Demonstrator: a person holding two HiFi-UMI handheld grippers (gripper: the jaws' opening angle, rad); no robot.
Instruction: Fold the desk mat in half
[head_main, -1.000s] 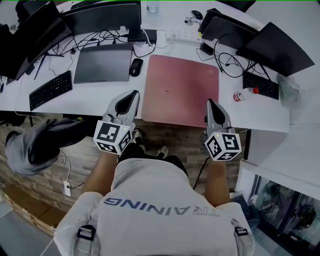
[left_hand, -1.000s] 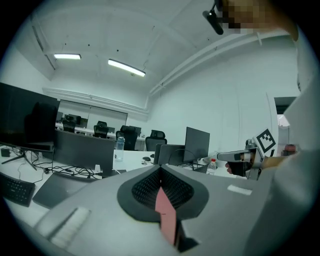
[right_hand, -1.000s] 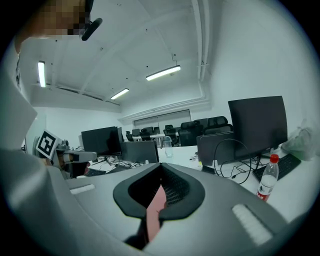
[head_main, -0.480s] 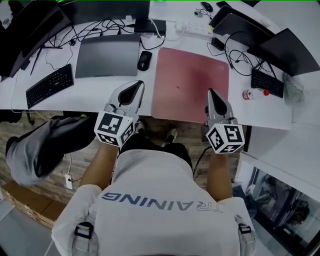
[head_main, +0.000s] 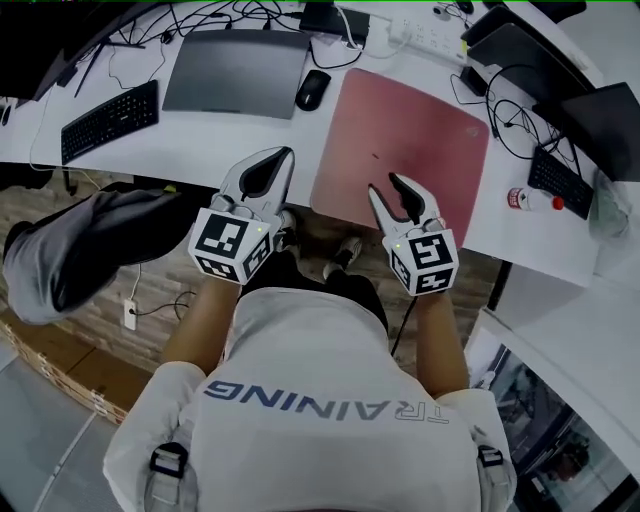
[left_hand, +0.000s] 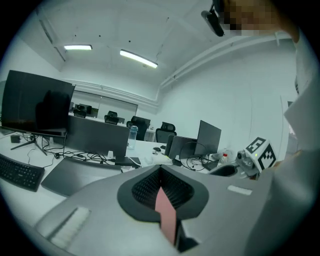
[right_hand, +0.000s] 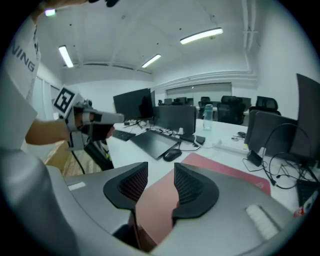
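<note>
Right tool (head_main: 384, 183), just opened, hovers empty over desk mat (head_main: 425, 135); left tool (head_main: 284, 154) closed.

Bright even office light from ceiling strips (left_hand: 137, 58), soft shadows, fisheye-bent edges, dark corners

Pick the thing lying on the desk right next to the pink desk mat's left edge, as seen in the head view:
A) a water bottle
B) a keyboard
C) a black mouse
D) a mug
C: the black mouse lies on the white desk just off the desk mat, near its far left corner.
</note>
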